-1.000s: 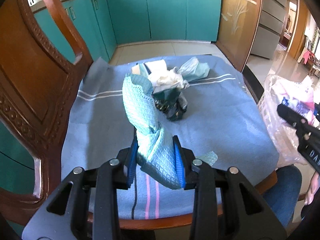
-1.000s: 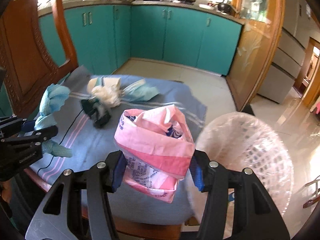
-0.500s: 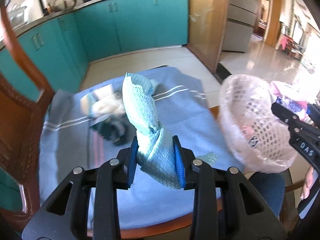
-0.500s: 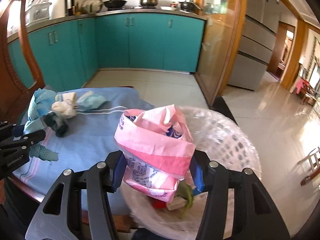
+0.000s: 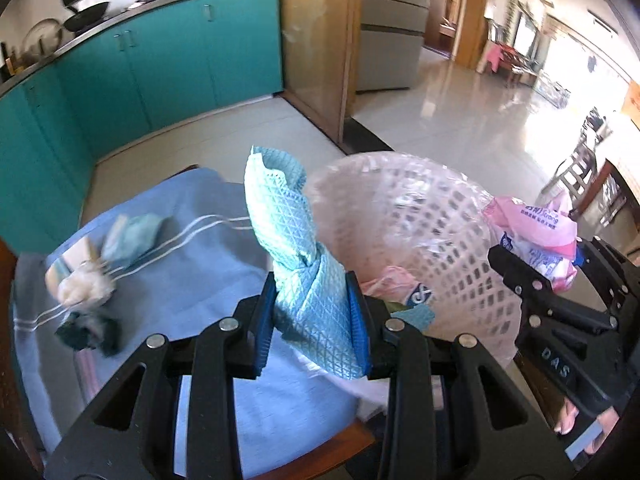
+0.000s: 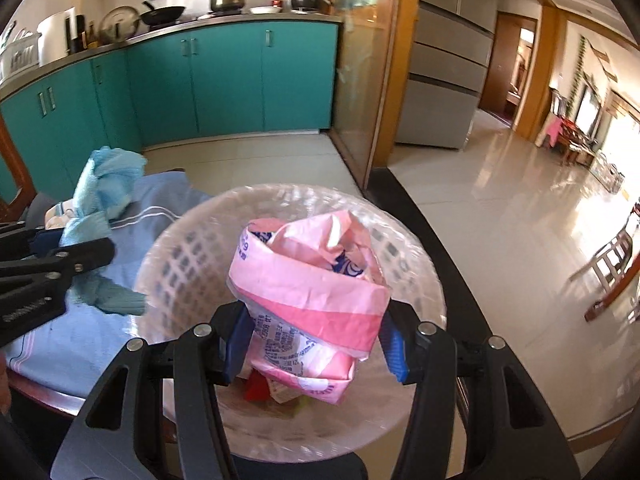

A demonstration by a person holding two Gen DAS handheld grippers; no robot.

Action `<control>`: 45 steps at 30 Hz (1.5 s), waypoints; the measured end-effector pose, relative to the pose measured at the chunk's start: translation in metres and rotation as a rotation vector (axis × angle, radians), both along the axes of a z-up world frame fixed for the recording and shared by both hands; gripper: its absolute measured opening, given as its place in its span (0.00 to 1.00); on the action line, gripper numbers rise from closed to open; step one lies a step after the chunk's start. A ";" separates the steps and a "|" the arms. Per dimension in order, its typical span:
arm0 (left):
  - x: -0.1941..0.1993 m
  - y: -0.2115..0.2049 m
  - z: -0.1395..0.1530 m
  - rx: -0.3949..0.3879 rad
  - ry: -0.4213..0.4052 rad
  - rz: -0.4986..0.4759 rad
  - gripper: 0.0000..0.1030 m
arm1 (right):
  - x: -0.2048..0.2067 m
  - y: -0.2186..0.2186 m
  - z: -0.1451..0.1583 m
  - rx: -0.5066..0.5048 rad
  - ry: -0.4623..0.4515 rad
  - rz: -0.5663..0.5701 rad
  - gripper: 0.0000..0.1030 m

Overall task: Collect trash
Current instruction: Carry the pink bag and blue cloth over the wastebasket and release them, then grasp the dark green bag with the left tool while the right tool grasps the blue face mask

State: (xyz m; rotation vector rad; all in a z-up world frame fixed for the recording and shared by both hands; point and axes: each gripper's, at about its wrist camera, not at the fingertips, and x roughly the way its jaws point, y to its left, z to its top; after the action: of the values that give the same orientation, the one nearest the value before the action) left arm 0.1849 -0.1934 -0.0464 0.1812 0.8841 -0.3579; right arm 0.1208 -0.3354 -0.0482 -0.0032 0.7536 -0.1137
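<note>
My left gripper (image 5: 314,322) is shut on a twisted light-blue cloth (image 5: 298,256), held over the table's right edge beside the pink mesh basket (image 5: 432,240). In the right wrist view my right gripper (image 6: 314,342) is shut on a crumpled pink plastic bag (image 6: 308,292), directly above the basket (image 6: 184,256), which holds several scraps. The left gripper (image 6: 80,258) with its blue cloth (image 6: 102,196) shows at the left there. The right gripper (image 5: 540,268) with the pink bag (image 5: 536,232) shows at the right of the left wrist view.
A blue striped tablecloth (image 5: 192,272) covers the round wooden table. On it lie a white wad (image 5: 82,290), a pale-blue wad (image 5: 134,236) and a dark scrap (image 5: 90,330). Teal cabinets (image 6: 224,80) stand behind; shiny tiled floor (image 6: 500,220) lies to the right.
Both grippers have swung right from over the table to the basket, still gripping the cloth and the bag. The pink bag now hangs over the basket's opening.
</note>
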 end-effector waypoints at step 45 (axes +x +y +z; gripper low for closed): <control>0.028 0.137 -0.027 0.067 -0.018 0.422 0.68 | 0.016 0.020 -0.011 -0.025 0.054 -0.011 0.75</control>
State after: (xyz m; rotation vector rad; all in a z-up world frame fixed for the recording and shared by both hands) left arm 0.2131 -0.0568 -0.0733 0.0565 0.8918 0.0665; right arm 0.1370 -0.3153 -0.0594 -0.0264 0.8065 -0.1340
